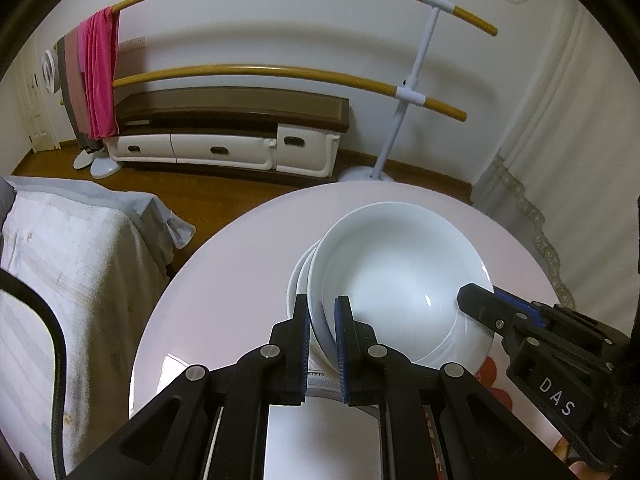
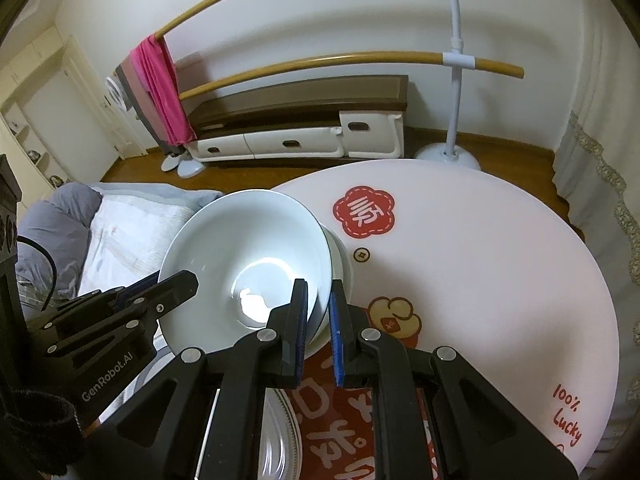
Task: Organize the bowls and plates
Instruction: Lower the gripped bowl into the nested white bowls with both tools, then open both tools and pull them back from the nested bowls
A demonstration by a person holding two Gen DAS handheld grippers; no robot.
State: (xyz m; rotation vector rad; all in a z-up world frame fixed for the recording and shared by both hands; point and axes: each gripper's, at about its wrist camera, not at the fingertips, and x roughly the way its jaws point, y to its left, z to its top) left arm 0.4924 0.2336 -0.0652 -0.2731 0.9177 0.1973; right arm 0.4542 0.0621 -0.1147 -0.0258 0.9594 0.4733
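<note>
The round pink table [image 2: 500,240] is carrying the work, with a patterned plate [image 2: 276,432] lying at its near edge under the tools. Both tongs are gripping one large white bowl [image 1: 396,276] by opposite rims, over a smaller white bowl [image 1: 298,280] toward the table's middle. The left gripper [image 1: 323,344] is clenching the left rim and the right gripper [image 2: 319,332] the right rim. Judging by this, nesting is nearly done; setting down, releasing and the plate are remaining.

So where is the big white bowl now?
The bowl is over the pink round table, tilted and clamped at opposite rims by the left hand-held gripper and right hand-held gripper, nested on other white dishes.
</note>
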